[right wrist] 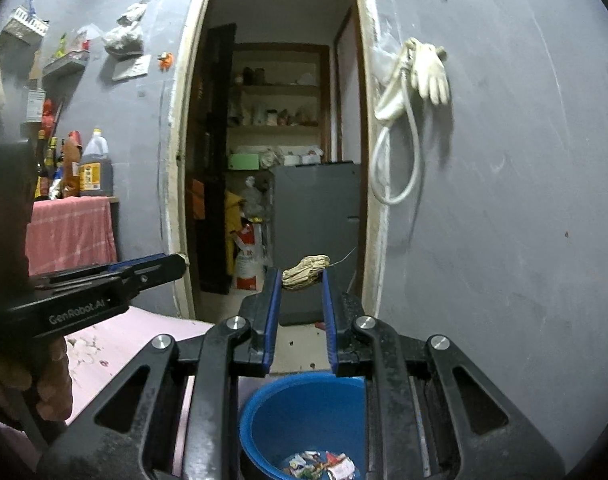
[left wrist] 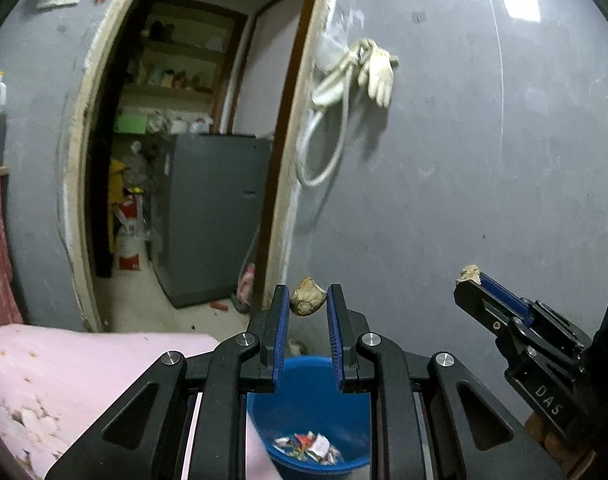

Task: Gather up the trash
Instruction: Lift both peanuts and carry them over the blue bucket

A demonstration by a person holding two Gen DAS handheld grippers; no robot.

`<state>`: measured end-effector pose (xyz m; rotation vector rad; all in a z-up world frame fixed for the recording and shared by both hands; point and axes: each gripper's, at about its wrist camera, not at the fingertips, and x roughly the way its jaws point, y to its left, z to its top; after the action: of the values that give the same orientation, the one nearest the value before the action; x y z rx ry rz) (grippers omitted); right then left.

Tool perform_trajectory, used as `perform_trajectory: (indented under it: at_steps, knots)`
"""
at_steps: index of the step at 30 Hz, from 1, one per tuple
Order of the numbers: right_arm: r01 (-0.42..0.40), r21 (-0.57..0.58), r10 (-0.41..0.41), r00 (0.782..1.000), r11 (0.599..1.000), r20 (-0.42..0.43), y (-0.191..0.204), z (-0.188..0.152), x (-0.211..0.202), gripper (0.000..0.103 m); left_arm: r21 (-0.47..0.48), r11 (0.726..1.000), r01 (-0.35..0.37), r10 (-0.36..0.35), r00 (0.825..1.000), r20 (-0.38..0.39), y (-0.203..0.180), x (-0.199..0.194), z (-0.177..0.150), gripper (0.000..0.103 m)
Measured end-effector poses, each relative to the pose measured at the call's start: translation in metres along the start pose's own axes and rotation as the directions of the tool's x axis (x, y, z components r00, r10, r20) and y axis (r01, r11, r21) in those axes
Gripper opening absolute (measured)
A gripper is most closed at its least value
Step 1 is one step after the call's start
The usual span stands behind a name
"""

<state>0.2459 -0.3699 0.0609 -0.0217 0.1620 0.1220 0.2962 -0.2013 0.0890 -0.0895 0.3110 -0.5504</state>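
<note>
Crumpled brownish paper wads sit pinched between blue ribbed pads: one wad (left wrist: 308, 296) in the left gripper (left wrist: 308, 300), another wad (right wrist: 306, 273) in the right gripper (right wrist: 302, 276), jaws narrowed onto each. Below both, a round blue plastic bucket (right wrist: 263, 420) holds torn colourful scraps (right wrist: 318, 465).

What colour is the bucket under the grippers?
Blue bucket, clearest in the right wrist view.

Grey wall (right wrist: 504, 200); open doorway (right wrist: 279, 140) onto storeroom shelves (right wrist: 275, 88), grey cabinet (right wrist: 316, 208); gloves (right wrist: 430, 72) hanging.
</note>
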Motion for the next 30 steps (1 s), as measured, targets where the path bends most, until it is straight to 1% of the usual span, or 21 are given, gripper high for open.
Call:
perform_trajectory:
  at_steps: [5,7,11,15,17,23,27,30]
  knots:
    - [0.013,0.049,-0.010,0.997,0.999,-0.070,-0.018,-0.022,0.012,0.020,0.000,1.000,0.000,0.000,0.996,-0.091,-0.009,0.028,-0.019,0.016]
    - [0.016,0.071,-0.009,0.995,0.997,-0.099,-0.024,-0.033,0.016,0.020,-0.017,1.000,-0.002,0.000,0.990,-0.140,-0.008,0.041,-0.028,0.016]
    - [0.027,0.099,-0.012,0.989,0.995,-0.146,-0.033,-0.051,0.026,0.020,-0.043,0.999,-0.006,-0.003,0.979,-0.202,-0.007,0.060,-0.043,0.016]
    - [0.031,0.123,-0.007,0.982,0.992,-0.189,-0.039,-0.065,0.034,0.020,-0.058,0.998,-0.017,0.000,0.961,-0.278,-0.004,0.079,-0.060,0.016]
    - [0.032,0.134,-0.003,0.978,0.990,-0.207,-0.042,-0.072,0.038,0.020,-0.066,0.998,-0.016,-0.005,0.953,-0.302,-0.001,0.086,-0.067,0.016]
    - [0.033,0.155,0.008,0.966,0.987,-0.258,-0.047,-0.087,0.049,0.020,-0.094,0.995,-0.012,-0.026,0.919,-0.393,0.003,0.110,-0.088,0.016]
    - [0.038,0.173,0.015,0.955,0.984,-0.295,-0.053,-0.096,0.055,0.020,-0.101,0.995,-0.011,-0.035,0.897,-0.440,0.000,0.121,-0.099,0.016]
    - [0.043,0.187,0.019,0.948,0.981,-0.318,-0.056,-0.102,0.057,0.020,-0.101,0.995,-0.013,-0.035,0.888,-0.459,-0.001,0.127,-0.106,0.016]
